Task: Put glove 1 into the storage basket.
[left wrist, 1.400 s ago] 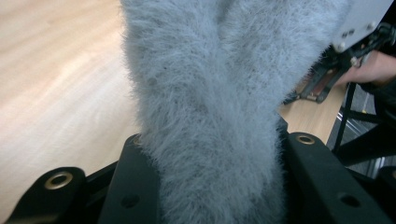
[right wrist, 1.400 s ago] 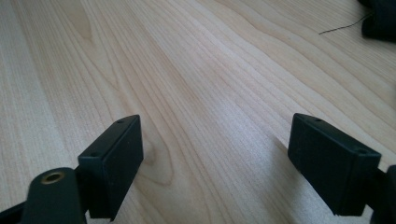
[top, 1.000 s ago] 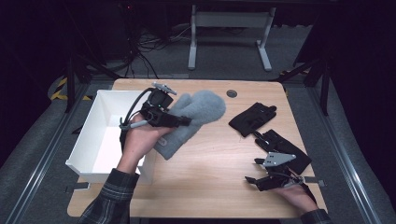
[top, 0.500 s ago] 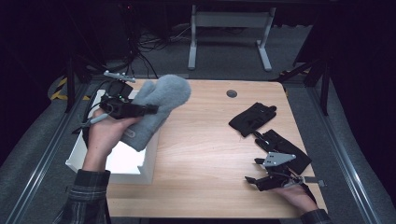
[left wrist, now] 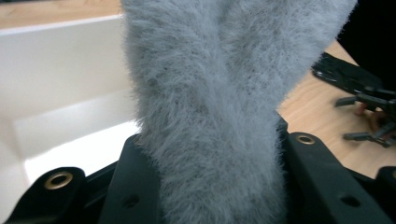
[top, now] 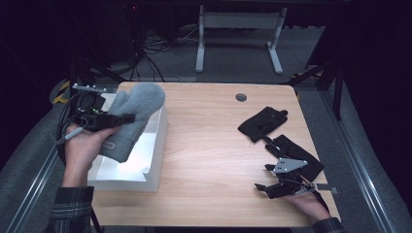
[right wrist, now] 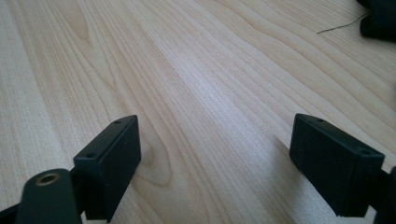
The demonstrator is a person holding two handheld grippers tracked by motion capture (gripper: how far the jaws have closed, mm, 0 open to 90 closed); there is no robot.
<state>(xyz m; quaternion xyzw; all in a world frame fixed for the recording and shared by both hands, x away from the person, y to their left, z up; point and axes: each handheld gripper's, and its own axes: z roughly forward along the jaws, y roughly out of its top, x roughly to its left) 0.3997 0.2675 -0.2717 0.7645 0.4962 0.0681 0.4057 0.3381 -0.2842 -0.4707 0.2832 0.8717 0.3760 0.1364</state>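
The wooden surface (top: 209,145) spans the middle of the frame, with a white bin (top: 145,160) at its left edge. A grey fuzzy mitten (top: 133,119) hangs above the bin, clamped between the jaws of the left claw (top: 109,119). Two black gloves (top: 265,124) lie at right. The right claw (top: 277,187), lower right, rests spread wide and empty on the wood. The step looks like dropping the mitten in: centre it over the bin's opening, lower it below the rim, then release so the cuff clears the wall.
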